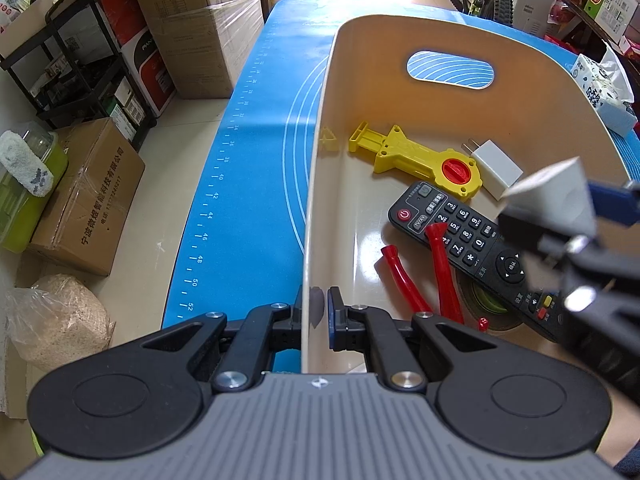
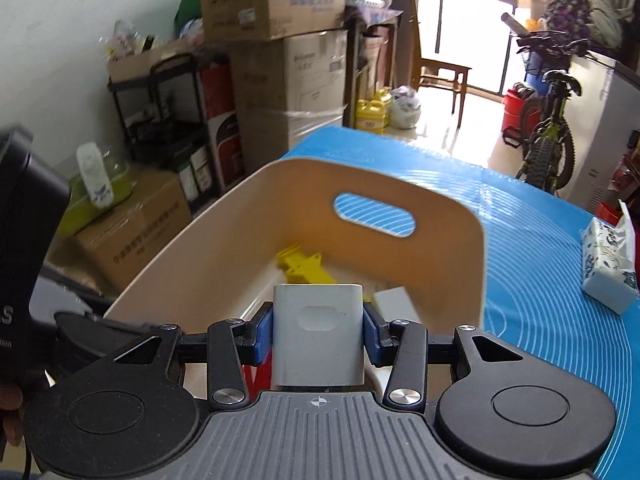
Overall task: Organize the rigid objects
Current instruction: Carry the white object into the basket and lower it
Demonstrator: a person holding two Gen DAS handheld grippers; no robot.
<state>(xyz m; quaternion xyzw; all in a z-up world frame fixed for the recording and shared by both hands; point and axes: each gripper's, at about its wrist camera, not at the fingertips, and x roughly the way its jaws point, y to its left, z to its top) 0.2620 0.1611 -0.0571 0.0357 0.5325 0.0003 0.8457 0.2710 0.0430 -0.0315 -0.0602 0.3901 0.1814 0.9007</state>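
Blue-matted counter [image 1: 240, 184], cream bin [image 1: 520, 92] at frame centre.
I've got my left tool [image 1: 316, 312] pinched tight on the bin's near wall; my right tool [image 2: 318, 334] clamps a grey charger block [image 2: 318, 336] low-centre, above the bin.

Beige bin [image 1: 440, 40]: smooth plastic, glossy floor. Blue mat [image 1: 248, 160]: matt, printed lines. Remote control [image 1: 460, 236]: matt black plastic, rubbery keys. White charger block [image 2: 318, 336]: smooth matt plastic.

Bin [image 1: 324, 184] floor bare along left wall; remote [image 1: 468, 236] crowds the right.
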